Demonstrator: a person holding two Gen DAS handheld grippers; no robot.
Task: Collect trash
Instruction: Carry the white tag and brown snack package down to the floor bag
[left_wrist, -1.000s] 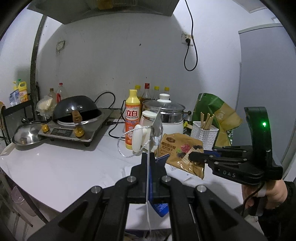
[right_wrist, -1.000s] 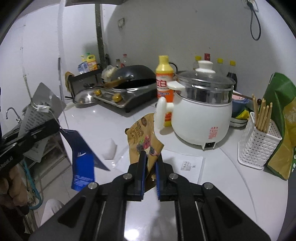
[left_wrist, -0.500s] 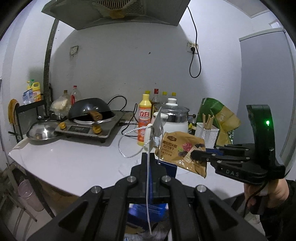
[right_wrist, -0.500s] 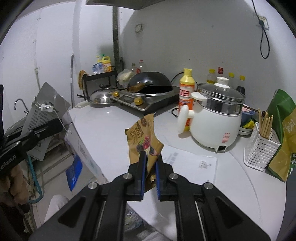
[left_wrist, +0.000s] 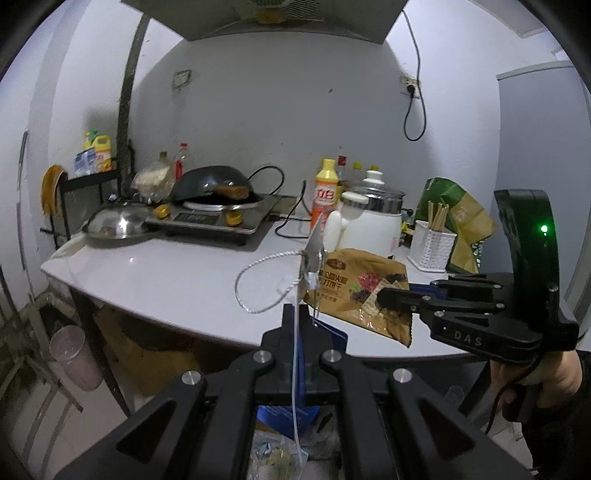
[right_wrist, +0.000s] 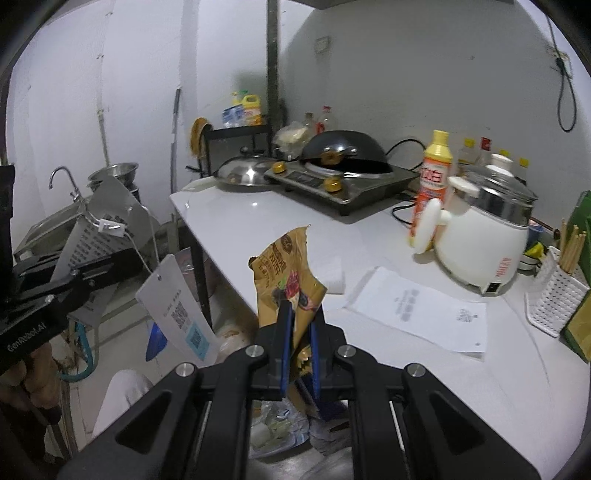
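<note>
Counter: white top (right_wrist: 280, 221), curved front edge, against the wall.
Left end: steel lid (right_wrist: 242, 173) lying dome up.
Beside the lid: cooktop (right_wrist: 343, 181) with a dark wok (right_wrist: 347, 149) on it.
Middle back: orange bottle (right_wrist: 432, 173), upright.
Right of the bottle: white cooker (right_wrist: 484, 236) with glass lid.
Front: printed paper sheet (right_wrist: 417, 308), flat.
Right end: white chopstick basket (right_wrist: 556, 295); green bag (left_wrist: 458, 218) behind it.

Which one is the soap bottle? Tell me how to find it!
Find the white countertop and the big white electric cooker with a glass lid on it. Right behind the cooker's handle, beside the flat silver stove, stands the orange dish-soap bottle. It alone has an orange body with a yellow cap.
</note>
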